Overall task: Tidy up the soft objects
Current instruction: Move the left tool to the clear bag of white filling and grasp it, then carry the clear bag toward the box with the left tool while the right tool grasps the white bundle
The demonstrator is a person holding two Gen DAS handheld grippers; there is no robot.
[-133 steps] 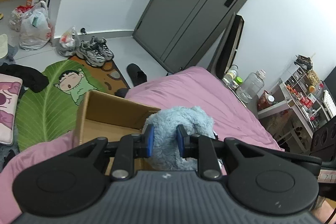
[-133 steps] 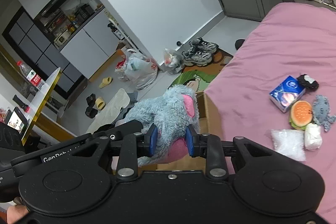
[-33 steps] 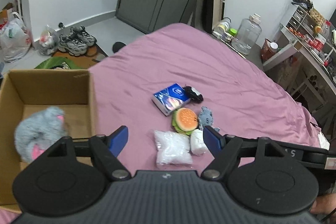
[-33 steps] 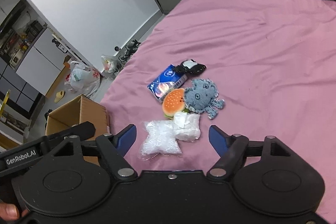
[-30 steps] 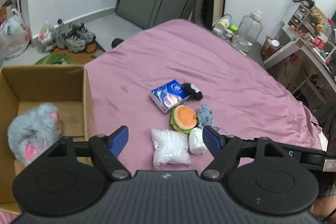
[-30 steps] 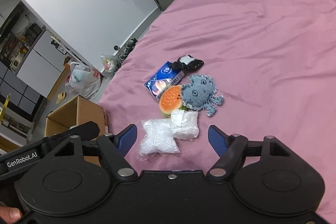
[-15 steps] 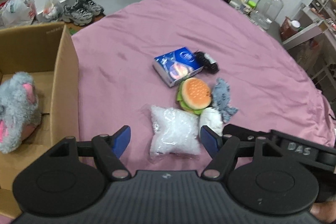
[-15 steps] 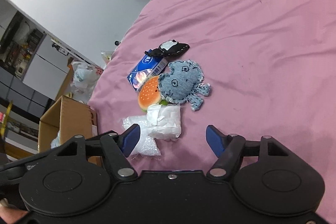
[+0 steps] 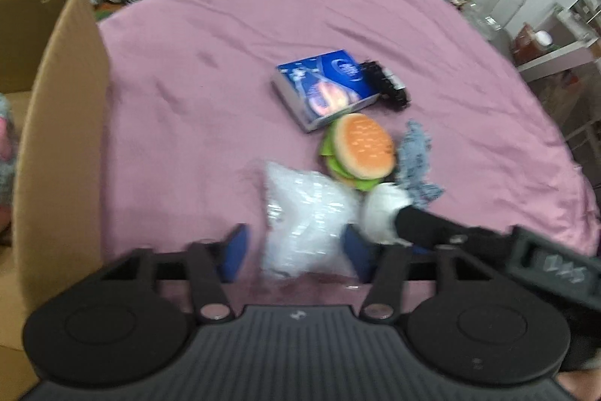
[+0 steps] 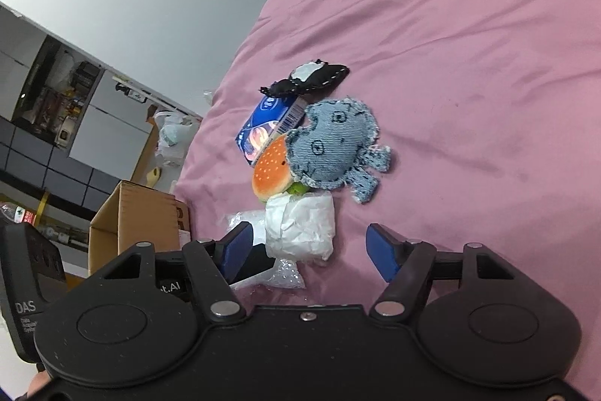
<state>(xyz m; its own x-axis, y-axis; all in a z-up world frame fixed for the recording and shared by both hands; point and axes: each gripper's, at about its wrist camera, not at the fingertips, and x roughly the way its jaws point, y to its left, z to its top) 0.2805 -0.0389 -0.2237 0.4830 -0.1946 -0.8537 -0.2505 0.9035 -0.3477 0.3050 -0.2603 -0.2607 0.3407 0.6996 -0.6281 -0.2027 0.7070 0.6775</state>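
Both hand-held grippers spread wide, empty. Left hand-held gripper (image 9: 293,256) straddling the clear bag (image 9: 306,217) on the bed (image 9: 195,70), dead ahead. Right hand-held gripper (image 10: 308,252) beside it, fronting the white wad (image 10: 300,226).

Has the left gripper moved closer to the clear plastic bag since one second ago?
Yes. The left gripper has moved toward the clear plastic bag, its open jaws now flanking it.

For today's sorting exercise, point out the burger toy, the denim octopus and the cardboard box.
burger toy (image 9: 362,142), left wrist view, on the orange bun top.
denim octopus (image 10: 332,143), right wrist view, on its stitched face.
cardboard box (image 9: 62,123), left wrist view, on the near side wall.
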